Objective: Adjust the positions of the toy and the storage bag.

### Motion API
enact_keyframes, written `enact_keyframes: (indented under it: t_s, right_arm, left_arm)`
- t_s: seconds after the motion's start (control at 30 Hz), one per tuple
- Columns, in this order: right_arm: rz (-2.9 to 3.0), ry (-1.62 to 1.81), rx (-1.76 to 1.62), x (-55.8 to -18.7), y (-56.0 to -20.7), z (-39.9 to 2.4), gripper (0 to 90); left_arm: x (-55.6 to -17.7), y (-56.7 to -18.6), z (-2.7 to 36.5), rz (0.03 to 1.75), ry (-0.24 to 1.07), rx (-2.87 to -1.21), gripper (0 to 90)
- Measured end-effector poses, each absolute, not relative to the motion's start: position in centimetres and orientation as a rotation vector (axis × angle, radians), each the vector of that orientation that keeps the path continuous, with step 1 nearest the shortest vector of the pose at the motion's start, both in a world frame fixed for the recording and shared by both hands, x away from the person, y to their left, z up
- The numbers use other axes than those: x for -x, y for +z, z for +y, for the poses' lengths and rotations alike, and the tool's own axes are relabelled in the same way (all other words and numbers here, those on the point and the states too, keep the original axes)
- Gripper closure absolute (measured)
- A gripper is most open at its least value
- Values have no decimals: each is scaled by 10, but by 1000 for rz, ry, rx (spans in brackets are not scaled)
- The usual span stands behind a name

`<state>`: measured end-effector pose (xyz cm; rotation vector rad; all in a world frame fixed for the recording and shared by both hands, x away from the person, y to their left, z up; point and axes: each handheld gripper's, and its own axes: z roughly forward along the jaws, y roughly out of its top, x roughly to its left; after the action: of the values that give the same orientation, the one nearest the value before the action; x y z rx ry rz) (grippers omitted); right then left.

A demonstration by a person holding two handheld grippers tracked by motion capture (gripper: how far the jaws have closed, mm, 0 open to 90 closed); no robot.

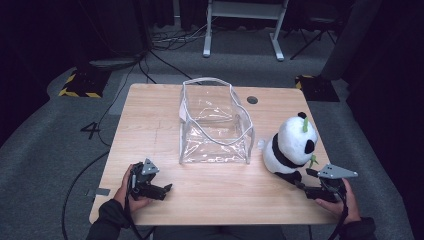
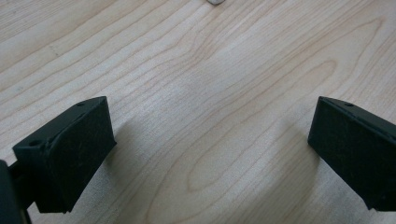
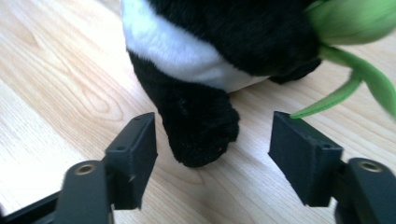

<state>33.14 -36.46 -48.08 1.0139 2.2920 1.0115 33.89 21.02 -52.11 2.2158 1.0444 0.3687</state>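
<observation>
A black-and-white plush panda (image 1: 292, 145) with green leaves sits on the right side of the wooden table (image 1: 150, 110). My right gripper (image 1: 303, 182) lies just in front of it. In the right gripper view the panda's black foot (image 3: 201, 126) lies between the jaws of the right gripper (image 3: 212, 140), which is open and does not touch it; a green leaf (image 3: 345, 88) hangs by the right jaw. A clear plastic bag (image 1: 215, 125) with a white rim stands open at the table's middle. My left gripper (image 1: 167, 189) (image 2: 210, 154) rests open over bare wood at the front left.
A small round hole (image 1: 252, 100) marks the table's far side. On the grey floor beyond are cables (image 1: 165, 40), a white desk frame (image 1: 245, 25), and yellow-and-black striped blocks (image 1: 80, 82) at the table's far corners. Bare wood lies between the two grippers.
</observation>
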Motion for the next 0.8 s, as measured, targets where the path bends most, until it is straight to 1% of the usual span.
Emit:
enact_keyframes:
  t_s: [0.1, 0.17, 0.33, 0.47, 0.57, 0.8]
  right_arm:
    - [2238, 1057, -1034, -325, -474, -367, 265]
    - [2214, 1076, -1029, -322, -469, -367, 260]
    - [2130, 1159, -1034, -316, -451, -364, 214]
    - [2093, 1150, -1046, -317, -444, -357, 213]
    - [2068, 1137, -1074, -322, -442, -351, 182]
    - [2017, 1175, -1124, -332, -439, -342, 176]
  left_arm:
    - [-339, -521, 210, 1044, 368, -2216, 5]
    - [-339, -521, 210, 1045, 368, -2215, 5]
    - [-339, -521, 210, 1044, 368, -2215, 5]
    - [-339, -521, 210, 1044, 368, -2215, 5]
    - [-339, -521, 210, 1044, 368, -2215, 5]
    - [-339, -521, 210, 1045, 367, -2215, 5]
